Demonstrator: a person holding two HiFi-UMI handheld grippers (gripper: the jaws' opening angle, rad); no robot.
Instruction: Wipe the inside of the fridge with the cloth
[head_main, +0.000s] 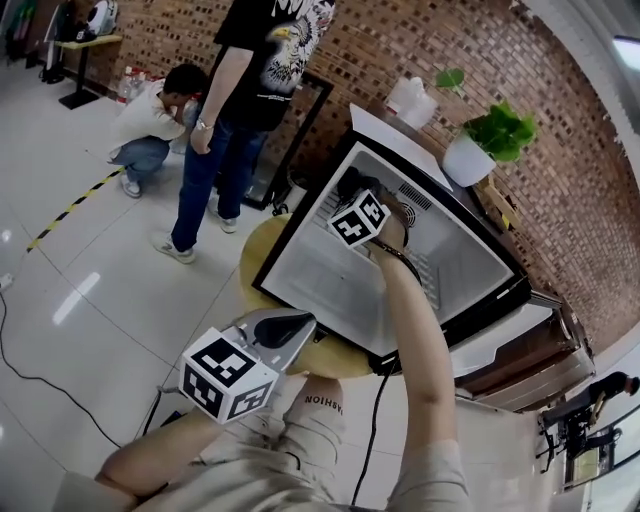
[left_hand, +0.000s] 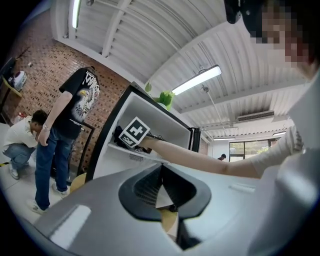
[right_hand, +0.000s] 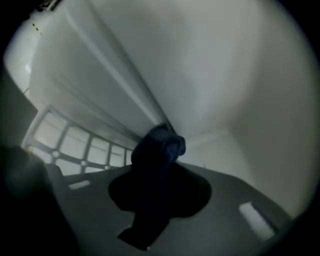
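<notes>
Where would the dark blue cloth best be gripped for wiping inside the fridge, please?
Probably its bunched middle, coming in through the open front, as the right tongs do: the cloth wad pokes past their tips, so fabric meets the fridge wall first.

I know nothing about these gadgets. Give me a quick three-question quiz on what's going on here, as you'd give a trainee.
1. What does the right gripper hold inside the fridge? A) a sponge B) a dark blue cloth C) nothing
2. True or false: the left gripper is shut, empty and outside the fridge.
3. In the head view, how many other people are by the brick wall, and how are they posed?
Key: 1 B. 2 True. 3 Two: a standing person and a crouching person.
</notes>
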